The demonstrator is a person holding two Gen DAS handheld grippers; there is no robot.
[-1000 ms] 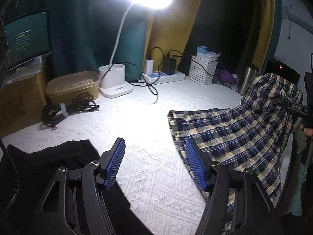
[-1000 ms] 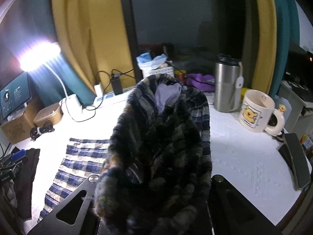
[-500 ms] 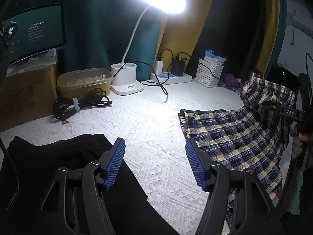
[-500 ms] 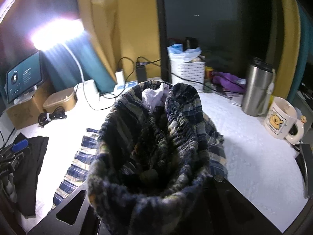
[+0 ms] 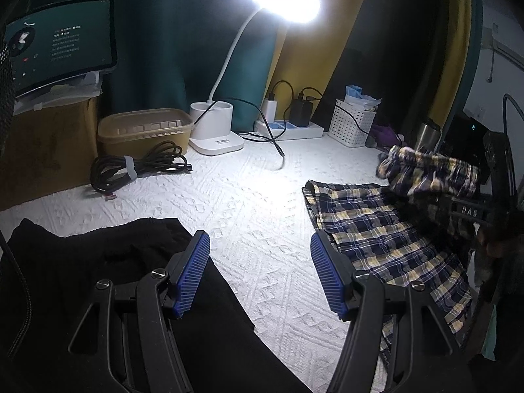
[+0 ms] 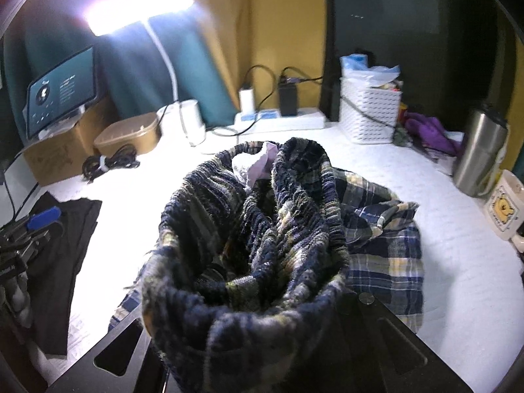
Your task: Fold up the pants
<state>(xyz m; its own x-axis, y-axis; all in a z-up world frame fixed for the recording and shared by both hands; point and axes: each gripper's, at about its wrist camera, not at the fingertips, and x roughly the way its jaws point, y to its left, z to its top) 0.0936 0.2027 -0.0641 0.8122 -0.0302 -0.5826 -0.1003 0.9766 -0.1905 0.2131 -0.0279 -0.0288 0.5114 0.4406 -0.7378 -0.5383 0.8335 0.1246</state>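
The left tongs (image 5: 260,273) stand apart, their blue ribbed pads (image 5: 193,276) facing each other across a gap that holds nothing, and they tilt downward toward the surface (image 5: 255,209). From the right wrist view the same tongs (image 6: 42,217) show at the far left edge, one blue pad up. The right tongs (image 6: 249,281) are clamped tight on the gathered waistband of the plaid pants (image 6: 258,229) (the fingertips are buried in the bunched cloth, so only the black frame beneath shows) and point steeply downward. In the left wrist view the right tongs (image 5: 458,209) appear at the right edge with the cloth draped from them, and part of a hand (image 5: 494,245) sits dimly behind the frame.
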